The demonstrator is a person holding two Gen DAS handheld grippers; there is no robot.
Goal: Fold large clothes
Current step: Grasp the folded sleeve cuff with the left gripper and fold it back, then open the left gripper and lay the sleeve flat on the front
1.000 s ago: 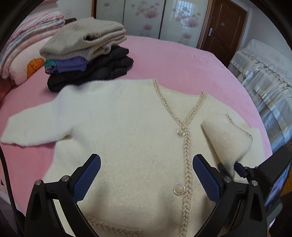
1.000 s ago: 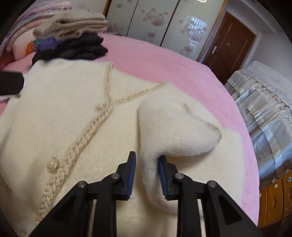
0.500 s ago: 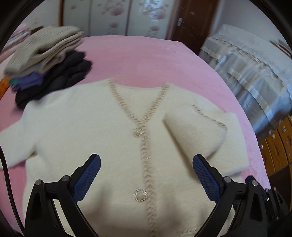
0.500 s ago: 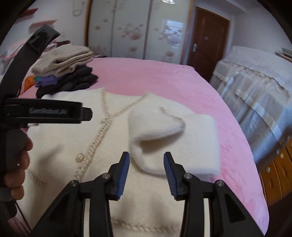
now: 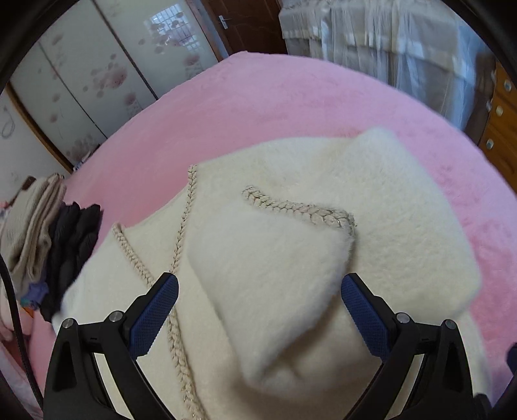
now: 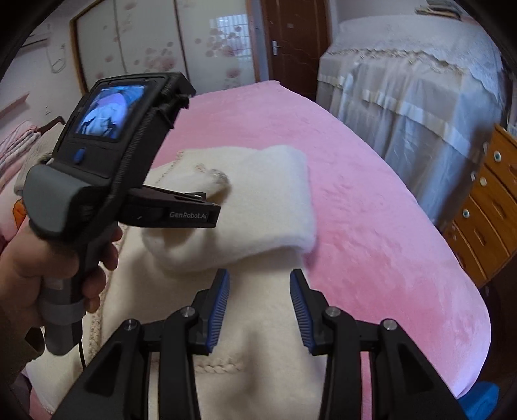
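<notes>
Cream cardigan [image 5: 404,219] flat on bed | folded sleeve [image 5: 268,274] under left gripper [image 5: 258,300], wide open, empty | right gripper [image 6: 260,307] part-open, empty

A cream cardigan [image 5: 404,206] lies on the pink bed [image 5: 290,97], one sleeve [image 5: 268,274] folded across its front. Above that sleeve the left hand-held gripper [image 5: 258,310] hangs spread wide, empty. Left of the cardigan sits a stack of folded clothes [image 5: 48,232].

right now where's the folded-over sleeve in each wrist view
Left wrist: folded sleeve at centre, between the open left gripper fingers.
Right wrist: folded sleeve above centre, beyond the open right gripper.
Shared landmark: brown door.
</notes>
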